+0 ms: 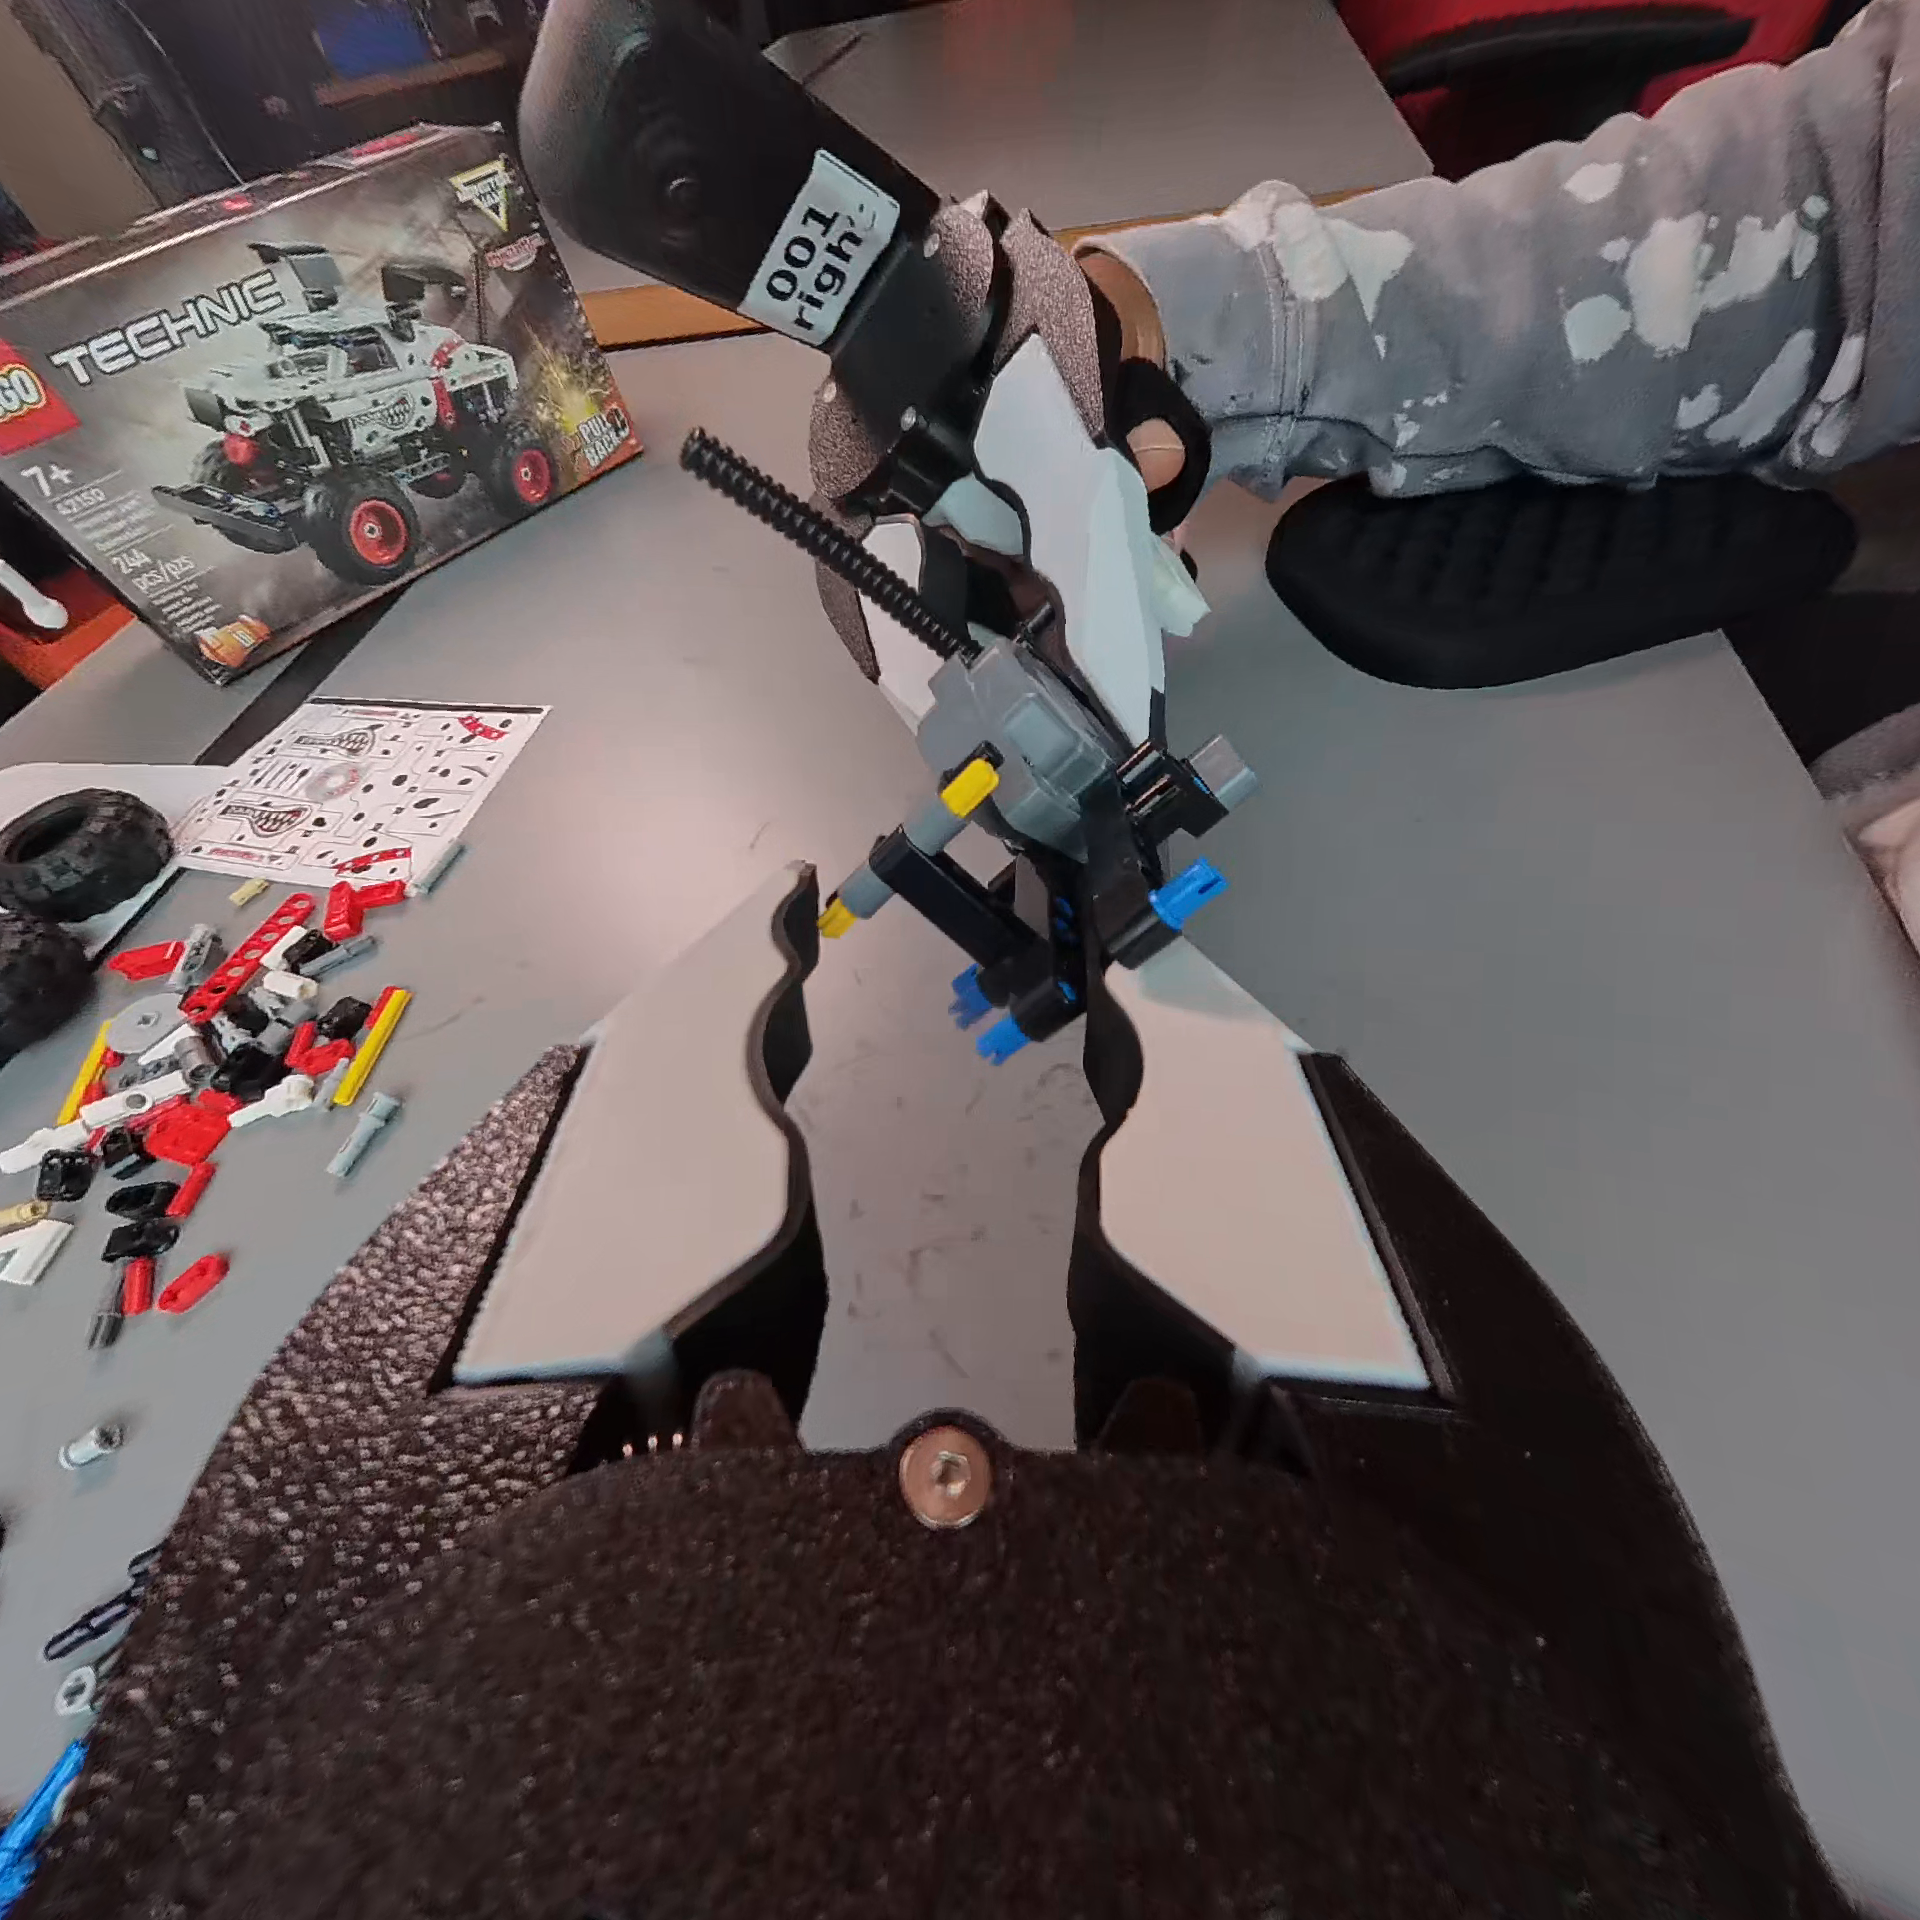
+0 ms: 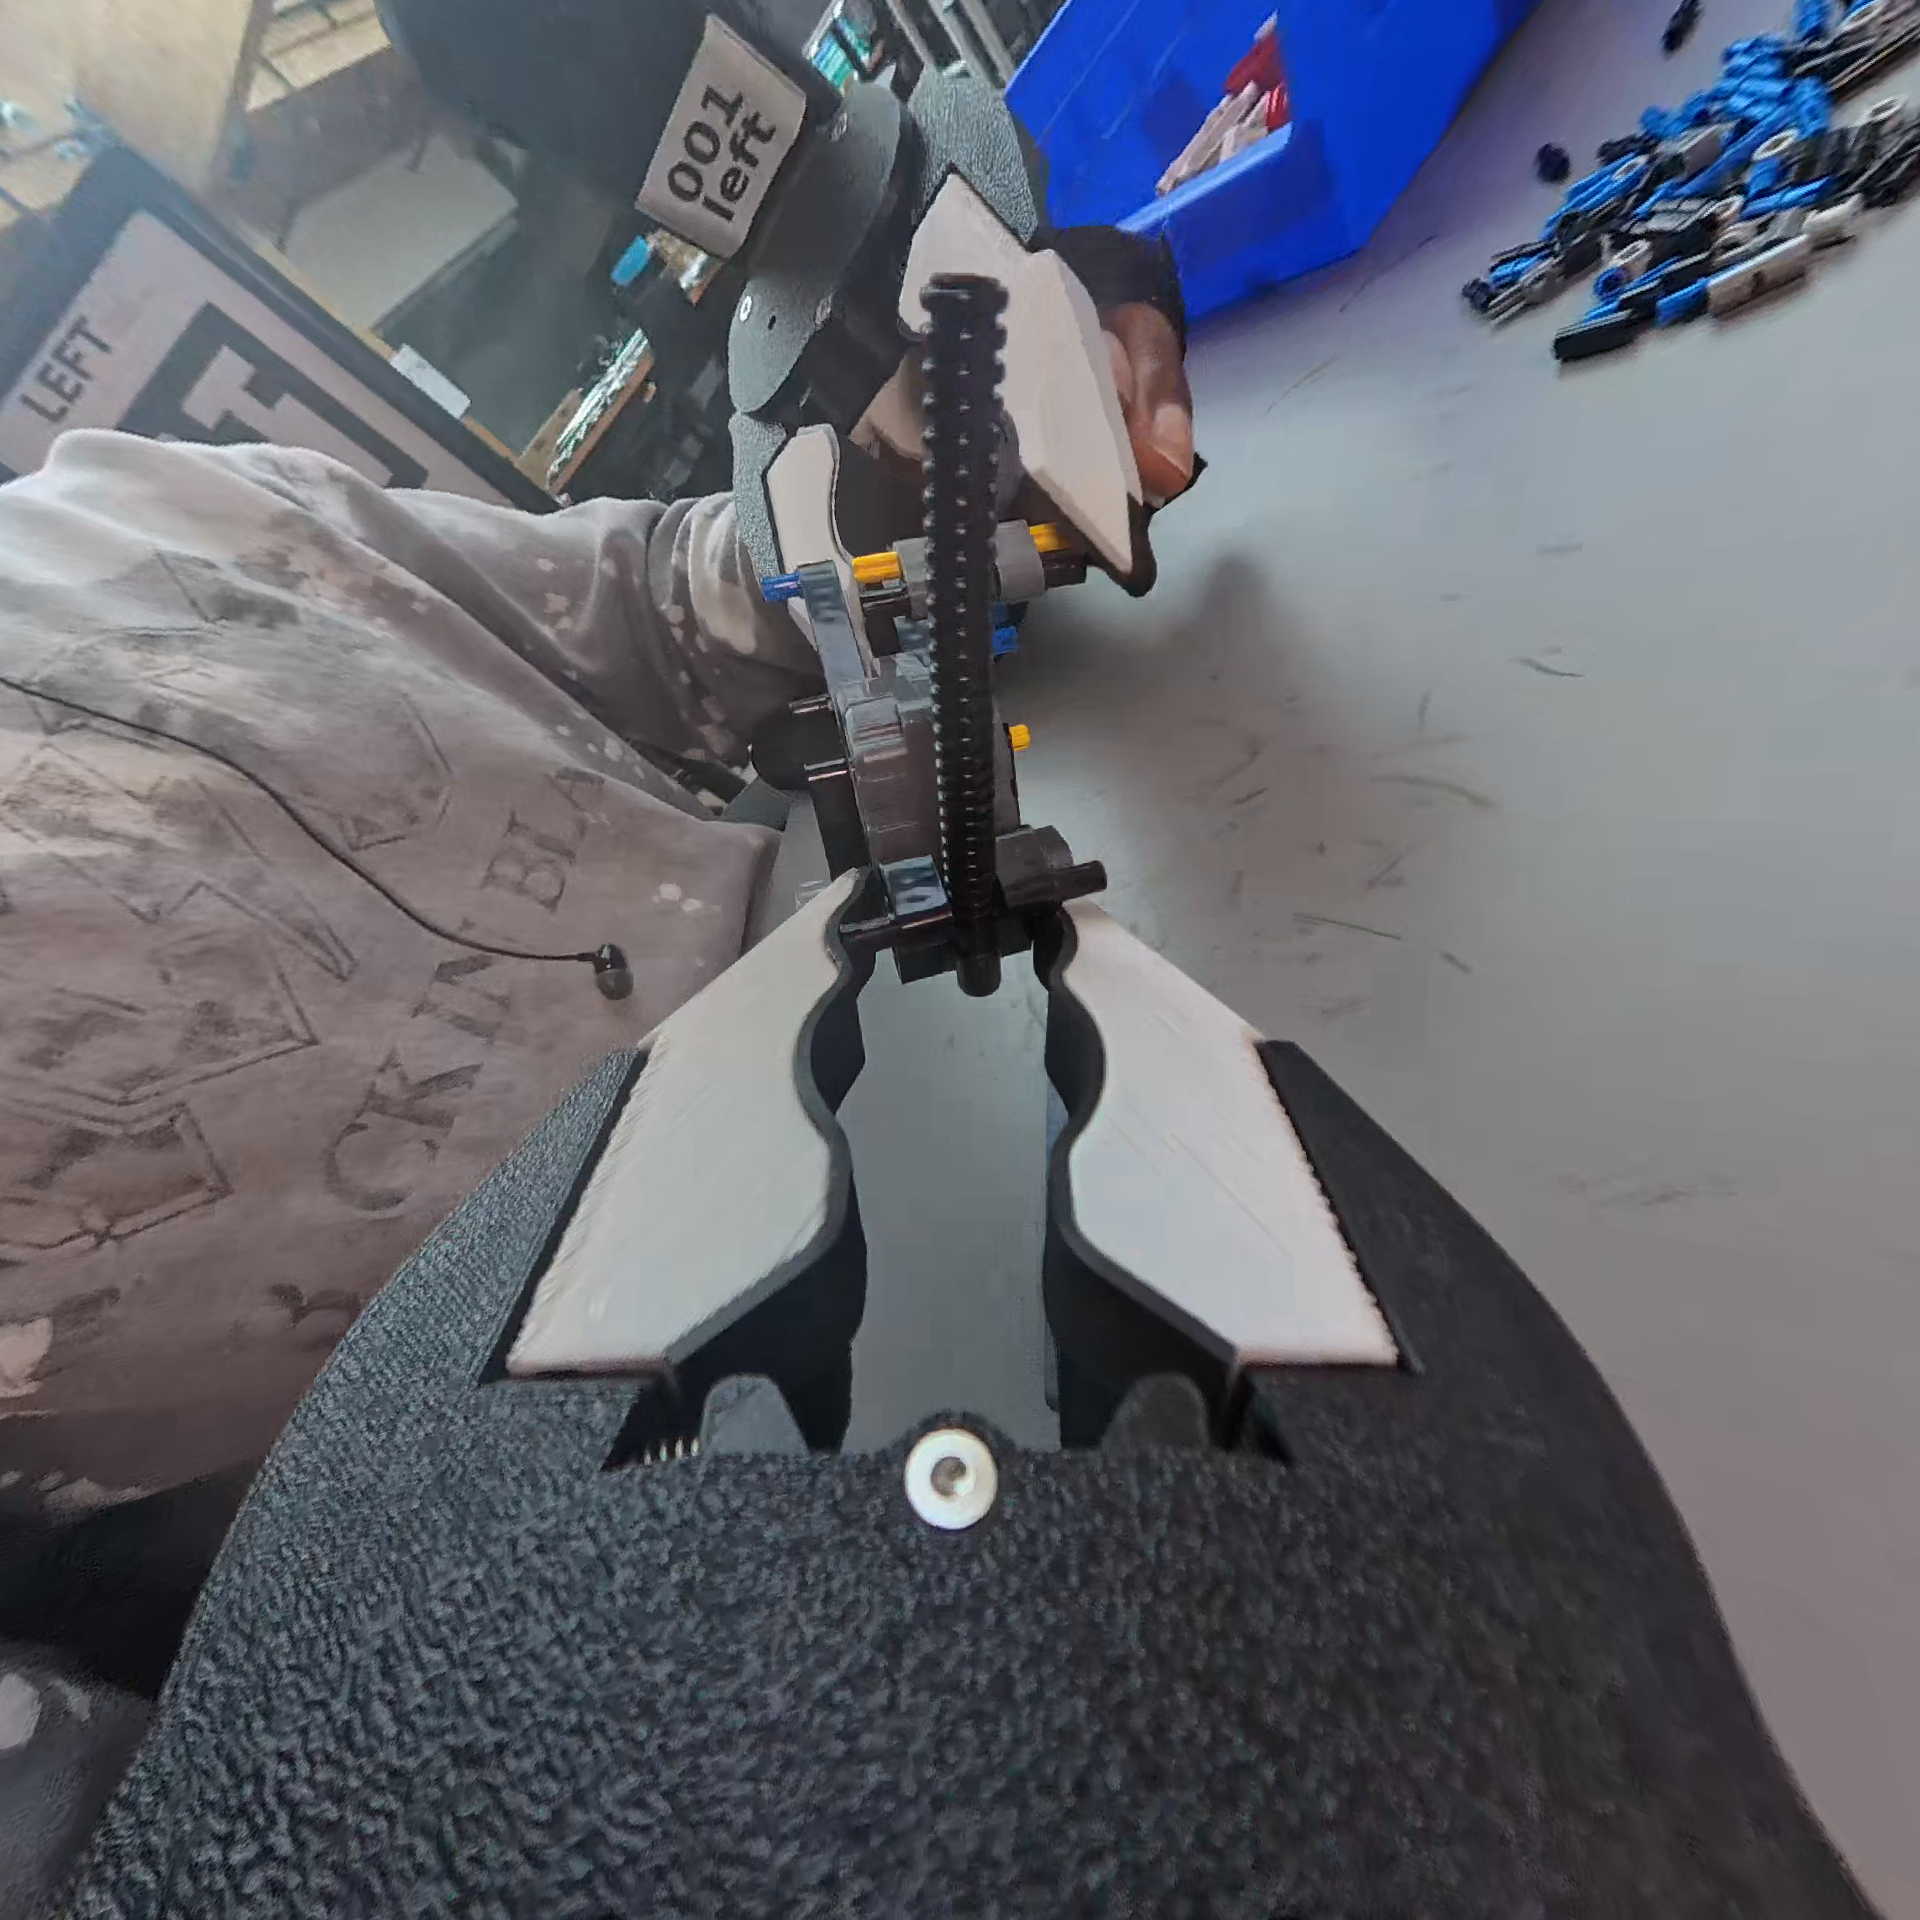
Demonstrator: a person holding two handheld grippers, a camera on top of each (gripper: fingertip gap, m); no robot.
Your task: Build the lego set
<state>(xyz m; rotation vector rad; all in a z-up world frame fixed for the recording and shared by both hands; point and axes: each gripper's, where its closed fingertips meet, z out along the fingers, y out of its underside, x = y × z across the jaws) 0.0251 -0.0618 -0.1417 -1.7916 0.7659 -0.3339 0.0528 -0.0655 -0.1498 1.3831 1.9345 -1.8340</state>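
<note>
The half-built lego piece [image 2: 914, 790], grey and black with blue and yellow pins, is held up above the grey table [image 1: 1455, 1039]. Its near end is clamped between the tips of the right gripper [image 2: 951, 920]. At the far end, the left gripper [image 1: 961, 935] is spread wide around the piece, one fingertip just beside a yellow pin. Loose parts [image 1: 208, 1060] are scattered near the box [image 1: 301, 384].
</note>
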